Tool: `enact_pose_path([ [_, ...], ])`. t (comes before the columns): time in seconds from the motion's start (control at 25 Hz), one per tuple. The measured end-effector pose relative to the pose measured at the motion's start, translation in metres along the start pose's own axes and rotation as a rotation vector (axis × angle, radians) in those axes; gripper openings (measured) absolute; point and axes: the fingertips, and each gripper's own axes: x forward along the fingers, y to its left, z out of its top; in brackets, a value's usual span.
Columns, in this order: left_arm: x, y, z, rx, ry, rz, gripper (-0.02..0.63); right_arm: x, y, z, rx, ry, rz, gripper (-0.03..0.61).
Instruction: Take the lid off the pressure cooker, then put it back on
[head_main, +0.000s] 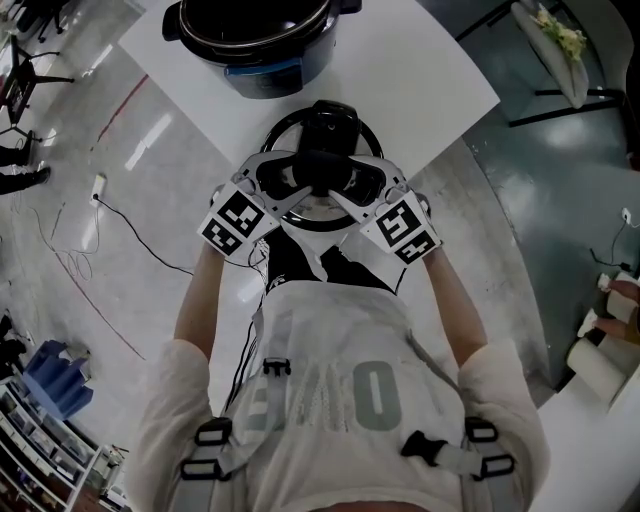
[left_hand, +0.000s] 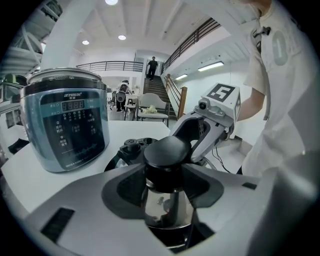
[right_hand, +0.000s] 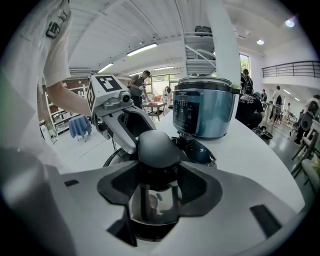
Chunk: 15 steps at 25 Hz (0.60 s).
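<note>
Our left gripper (head_main: 305, 178) and right gripper (head_main: 346, 180) both clamp the black knob (left_hand: 167, 150) of the lid (head_main: 335, 118), near the table (head_main: 420, 80) edge before the open pressure cooker (head_main: 250, 45); we judge it heavy, rigid metal, safest carried by that knob.

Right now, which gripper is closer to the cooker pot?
Left, slightly. The left gripper and right gripper clasp the knob of the lid from opposite sides; the pot stands beyond it, offset toward the left one.
</note>
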Motion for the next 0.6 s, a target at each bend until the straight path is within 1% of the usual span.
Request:
enact_pose_path([
  [0.08, -0.003, -0.003, 0.007, -0.002, -0.011, -0.006, 0.221, -0.006, 0.002, 0.004, 0.035, -0.019, 0.01, 0.242],
  [0.16, -0.007, -0.006, 0.015, 0.017, -0.015, -0.006, 0.221, -0.013, 0.003, 0.009, 0.048, -0.038, 0.007, 0.242],
  [0.28, -0.014, -0.011, 0.029, 0.049, -0.024, 0.005, 0.221, -0.025, 0.004, 0.02, 0.022, -0.059, -0.019, 0.242],
  [0.6, -0.04, -0.014, 0.073, 0.078, -0.084, 0.029, 0.221, -0.061, 0.003, 0.064, -0.056, -0.109, -0.068, 0.242],
])
